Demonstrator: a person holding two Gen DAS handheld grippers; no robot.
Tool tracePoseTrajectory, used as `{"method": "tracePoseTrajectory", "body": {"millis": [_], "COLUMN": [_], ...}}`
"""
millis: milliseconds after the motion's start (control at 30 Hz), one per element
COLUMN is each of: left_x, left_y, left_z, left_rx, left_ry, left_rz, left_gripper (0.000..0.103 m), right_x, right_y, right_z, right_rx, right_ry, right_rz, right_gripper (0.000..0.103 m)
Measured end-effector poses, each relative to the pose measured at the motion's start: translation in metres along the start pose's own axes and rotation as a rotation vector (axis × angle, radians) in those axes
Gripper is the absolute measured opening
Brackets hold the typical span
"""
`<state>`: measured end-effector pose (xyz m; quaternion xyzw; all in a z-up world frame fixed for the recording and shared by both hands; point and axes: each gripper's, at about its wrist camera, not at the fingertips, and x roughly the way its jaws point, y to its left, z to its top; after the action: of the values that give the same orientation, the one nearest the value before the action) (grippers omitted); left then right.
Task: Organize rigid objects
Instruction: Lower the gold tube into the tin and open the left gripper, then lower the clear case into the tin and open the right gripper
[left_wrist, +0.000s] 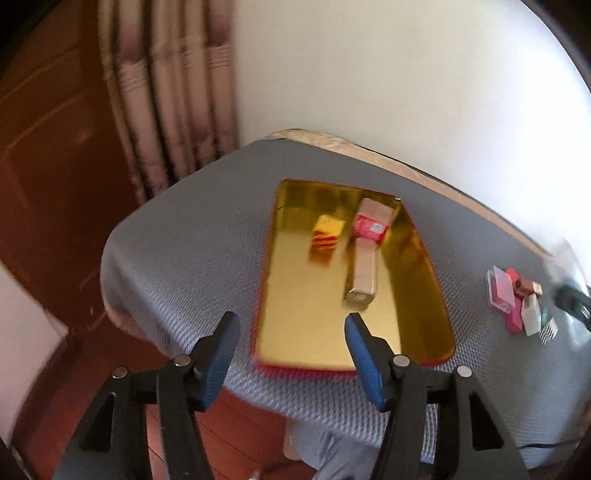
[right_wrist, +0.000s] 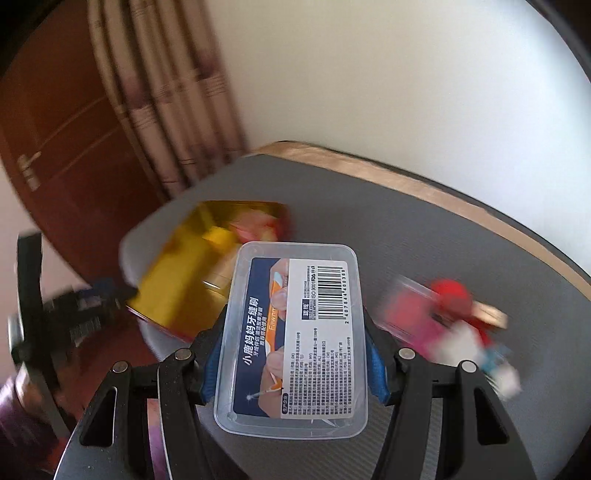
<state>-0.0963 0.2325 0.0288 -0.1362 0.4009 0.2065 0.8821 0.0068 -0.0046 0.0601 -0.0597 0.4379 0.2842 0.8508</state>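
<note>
Clear plastic box (right_wrist: 291, 339), label side toward the lens, gripped across its long sides by my right tongs (right_wrist: 291, 363) above the grey worktop (right_wrist: 461, 258). Behind it the gold tray (right_wrist: 177, 280) is partly hidden and smeared by blur; the pile of small items (right_wrist: 450, 321) at right is unreadable. My left tongs (left_wrist: 291, 354) stand open and empty before the tray (left_wrist: 325, 325), which carries three small cartons (left_wrist: 364, 269).
</note>
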Motion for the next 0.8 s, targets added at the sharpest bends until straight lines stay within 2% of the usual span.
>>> {"method": "tracePoseTrajectory", "body": {"millis": [167,300,500,633,800], "left_x": [-0.008,-0.001,0.005,0.004,0.011], "left_y": [0.033,0.041,0.045,0.044,0.048], "left_z": [-0.009,-0.007,-0.009,-0.011,-0.011], "left_rx": [-0.059,-0.051,-0.035,-0.023,-0.029], "left_ry": [-0.03,-0.014,0.008,-0.002,0.03], "left_rz": [-0.043,0.011,0.052,0.091,0.085], "left_gripper": [0.061,0.061,0.061,0.061,0.061], "right_x": [0.074,0.125,0.174,0.19,0.204], "right_y": [0.067,0.099,0.112,0.117,0.123], "right_z": [0.037,0.048,0.049,0.05,0.052], "right_rx": [-0.048,-0.056,-0.036,-0.028,-0.027], "right_ry": [0.111,0.188,0.261,0.284,0.299], "right_rz": [0.118,0.136,0.124,0.114,0.106], "right_gripper": [0.059,0.059,0.059,0.059,0.059]}}
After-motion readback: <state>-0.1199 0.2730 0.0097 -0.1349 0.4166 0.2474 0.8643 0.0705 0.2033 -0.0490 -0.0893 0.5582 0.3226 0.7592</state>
